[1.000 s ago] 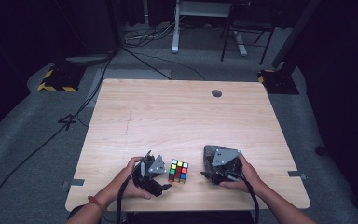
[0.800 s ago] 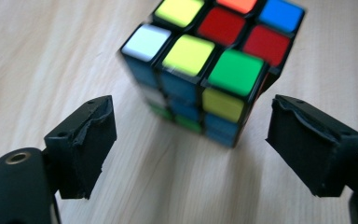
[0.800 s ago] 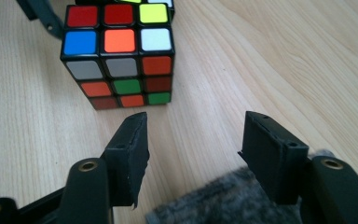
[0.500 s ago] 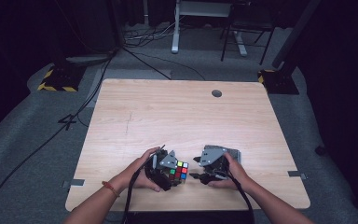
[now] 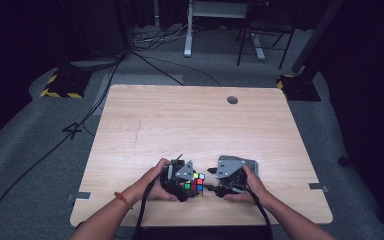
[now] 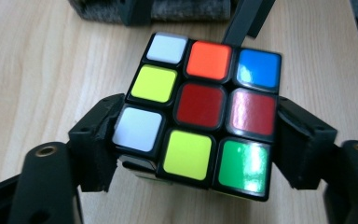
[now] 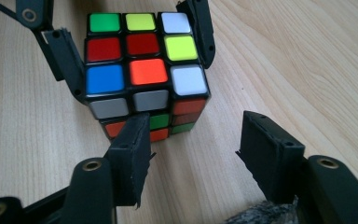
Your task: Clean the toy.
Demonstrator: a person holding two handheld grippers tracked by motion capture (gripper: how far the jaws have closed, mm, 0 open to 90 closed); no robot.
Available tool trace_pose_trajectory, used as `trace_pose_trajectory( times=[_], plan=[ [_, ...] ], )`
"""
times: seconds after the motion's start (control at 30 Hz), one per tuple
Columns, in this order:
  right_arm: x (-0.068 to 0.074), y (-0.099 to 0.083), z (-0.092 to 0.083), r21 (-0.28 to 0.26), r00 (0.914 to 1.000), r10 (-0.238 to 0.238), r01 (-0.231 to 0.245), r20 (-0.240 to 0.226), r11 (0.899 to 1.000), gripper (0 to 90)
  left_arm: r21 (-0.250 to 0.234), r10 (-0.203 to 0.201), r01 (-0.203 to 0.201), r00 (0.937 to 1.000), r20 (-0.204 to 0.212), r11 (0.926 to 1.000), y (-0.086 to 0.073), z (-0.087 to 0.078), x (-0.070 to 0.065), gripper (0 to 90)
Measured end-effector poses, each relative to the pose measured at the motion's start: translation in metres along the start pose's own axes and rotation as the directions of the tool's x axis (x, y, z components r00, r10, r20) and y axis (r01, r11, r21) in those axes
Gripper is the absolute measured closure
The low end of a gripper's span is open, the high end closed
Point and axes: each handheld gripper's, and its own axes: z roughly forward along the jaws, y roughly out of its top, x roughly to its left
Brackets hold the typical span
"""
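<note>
A scrambled Rubik's cube (image 5: 196, 183) (image 6: 205, 116) (image 7: 140, 60) rests on the wooden table (image 5: 180, 125) near its front edge. My left gripper (image 5: 194, 185) (image 6: 200, 123) is shut on it. Its jaws have just been closing, and the black pads (image 6: 100, 126) now press on two opposite sides of the cube. My right gripper (image 5: 211, 188) (image 7: 198, 133) faces the cube from the right and stands open. Its jaws have just closed a little, with the cube just beyond their tips and nothing gripped. The left gripper (image 7: 135, 49) flanks the cube in the right gripper view.
A round cable hole (image 5: 232, 100) sits near the table's far edge. On the grey floor behind the table are cables, a white desk leg (image 5: 187, 30), chair legs and a yellow-black striped base (image 5: 60, 85). Bare wood stretches beyond the cube.
The left gripper moved right from beside the cube onto it, and its jaws closed on the cube's sides. The right gripper shifted slightly left toward the cube.
</note>
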Motion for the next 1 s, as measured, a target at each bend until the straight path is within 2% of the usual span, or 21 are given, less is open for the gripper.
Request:
trace_pose_trajectory(
  times=[0.2, 0.27, 0.33, 0.37, 0.43, 0.53, 0.67, 0.77, 0.9, 0.97, 1.0],
  plan=[
    [-0.001, -0.001, -0.002, -0.023, 0.9998, 0.017, -0.017, -0.008, 1.000, 43.4, -0.006, -0.006, 0.006, 1.0000, 0.003, 1.0000, 0.001, 0.000, 0.002, 25.9],
    [0.000, -0.001, -0.003, -0.040, 0.9996, 0.020, -0.021, -0.018, 0.999, 43.3, 0.002, -0.020, 0.020, 0.9996, 0.019, 0.9998, 0.002, 0.001, 0.003, 23.4],
    [0.002, 0.001, -0.004, -0.051, 0.9995, 0.020, -0.021, -0.024, 0.998, 43.3, 0.019, -0.009, 0.009, 0.9998, 0.015, 0.9998, 0.003, 0.004, 0.003, 20.9],
    [0.003, 0.002, -0.003, -0.043, 0.9998, 0.004, -0.004, -0.021, 0.999, 43.7, 0.022, -0.002, 0.001, 0.9998, 0.020, 0.9998, 0.002, 0.004, 0.004, 20.3],
    [0.005, 0.002, -0.002, -0.046, 0.9998, -0.004, 0.003, -0.022, 0.999, 43.9, 0.017, -0.007, 0.007, 0.9994, 0.033, 0.9998, 0.001, 0.003, 0.005, 20.0],
    [0.004, 0.002, -0.002, -0.048, 1.0000, 0.006, -0.006, -0.008, 0.999, 44.3, 0.003, -0.007, 0.007, 0.9990, 0.045, 1.0000, -0.004, 0.000, 0.009, 24.5],
    [0.001, 0.002, -0.002, -0.054, 0.9999, 0.014, -0.014, -0.008, 0.998, 44.3, -0.010, -0.005, 0.005, 0.9993, 0.037, 0.9999, -0.005, -0.001, 0.009, 26.3],
    [0.002, 0.003, -0.003, -0.063, 0.9999, 0.011, -0.010, 0.004, 0.998, 44.6, -0.033, -0.028, 0.030, 0.9982, 0.053, 0.9990, -0.007, -0.001, 0.012, 26.6],
    [0.004, 0.005, -0.006, -0.083, 1.0000, -0.005, 0.005, -0.003, 0.997, 52.5, -0.017, -0.032, 0.033, 0.9980, 0.055, 0.9993, -0.005, 0.002, 0.012, 23.8],
    [0.007, 0.005, -0.007, -0.099, 0.9994, -0.026, 0.024, -0.021, 0.995, 64.8, -0.009, -0.018, 0.018, 0.9986, 0.051, 0.9998, -0.005, 0.001, 0.014, 25.0],
    [0.009, 0.006, -0.008, -0.105, 0.9993, -0.036, 0.035, -0.012, 0.994, 68.6, -0.010, -0.022, 0.023, 0.9983, 0.054, 0.9997, -0.007, 0.000, 0.015, 26.6]
  ],
)
